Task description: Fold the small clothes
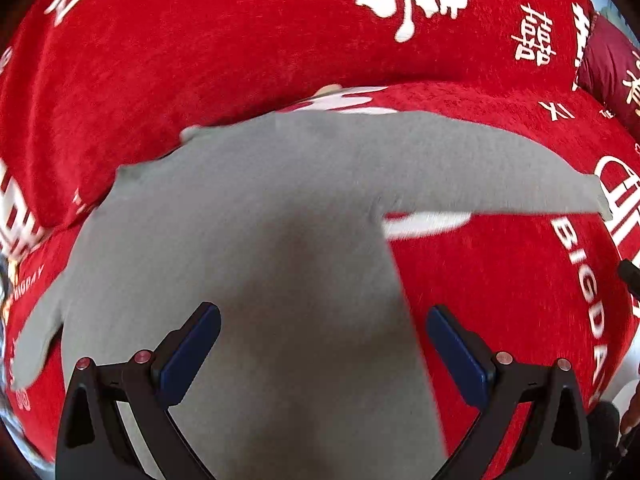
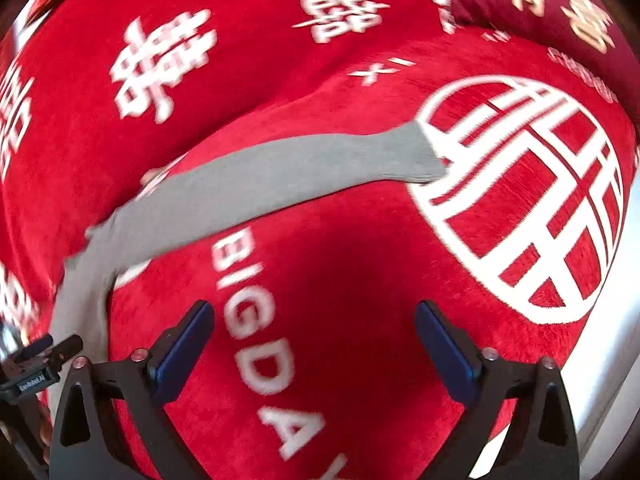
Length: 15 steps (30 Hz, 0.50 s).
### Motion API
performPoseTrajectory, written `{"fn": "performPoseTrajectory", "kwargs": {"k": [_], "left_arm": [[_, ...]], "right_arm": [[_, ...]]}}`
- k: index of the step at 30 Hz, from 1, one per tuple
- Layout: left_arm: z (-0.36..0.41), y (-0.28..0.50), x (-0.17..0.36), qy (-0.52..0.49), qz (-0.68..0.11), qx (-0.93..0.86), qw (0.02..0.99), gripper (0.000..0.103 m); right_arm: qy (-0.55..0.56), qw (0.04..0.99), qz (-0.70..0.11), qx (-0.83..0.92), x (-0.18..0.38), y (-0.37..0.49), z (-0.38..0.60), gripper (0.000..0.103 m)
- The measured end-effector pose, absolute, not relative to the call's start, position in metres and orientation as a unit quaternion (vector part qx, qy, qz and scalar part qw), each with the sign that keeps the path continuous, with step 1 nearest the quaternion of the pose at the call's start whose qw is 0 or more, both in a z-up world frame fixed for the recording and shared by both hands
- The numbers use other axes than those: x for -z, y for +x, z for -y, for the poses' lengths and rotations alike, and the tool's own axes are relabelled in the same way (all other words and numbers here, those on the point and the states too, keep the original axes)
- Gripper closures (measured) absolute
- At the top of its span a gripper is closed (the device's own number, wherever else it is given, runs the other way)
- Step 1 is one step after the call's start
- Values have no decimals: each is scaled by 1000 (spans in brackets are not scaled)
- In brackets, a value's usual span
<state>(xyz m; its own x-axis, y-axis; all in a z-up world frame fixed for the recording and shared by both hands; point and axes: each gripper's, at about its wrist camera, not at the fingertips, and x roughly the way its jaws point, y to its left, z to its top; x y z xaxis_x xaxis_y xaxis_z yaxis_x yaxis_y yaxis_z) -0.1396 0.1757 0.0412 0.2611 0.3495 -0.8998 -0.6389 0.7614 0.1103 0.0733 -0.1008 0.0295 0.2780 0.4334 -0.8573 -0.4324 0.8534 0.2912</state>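
Grey garment (image 1: 256, 216) spread flat on red sofa cover (image 1: 500, 280), sleeve (image 2: 280, 168) stretching sideways. Left gripper (image 1: 323, 344) directly above body, jaws wide, empty; right gripper (image 2: 314, 340) likewise wide, sleeve up-left.

A plush red sofa cover (image 1: 200, 60) printed with large white double-happiness characters and the words "BIG DAY" spreads over the seat and the backrest behind it. A big white circular emblem (image 2: 532, 196) crossed by bars sits on the seat towards the right. A darker maroon cushion (image 2: 532, 4) with gold characters leans in the far right corner, touching the cover.
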Motion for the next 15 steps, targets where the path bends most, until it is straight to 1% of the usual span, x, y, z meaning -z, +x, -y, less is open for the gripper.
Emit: {"fn": "performPoseTrajectory", "kwargs": {"k": [2,9,15], "left_arm": [[-182,-121,-38,-135,-523,-313,781,0],[-219,-75,-26,-146,-533,-317,771,0],[-240,-67,-3,-176,-548,-315,755,0]], "right_arm": [[17,796,-545,-264,-21,88,105,20],[61,798,-535,-270,-11,128,95,20],[90,792,-540,-269,2,168,70,19]]}}
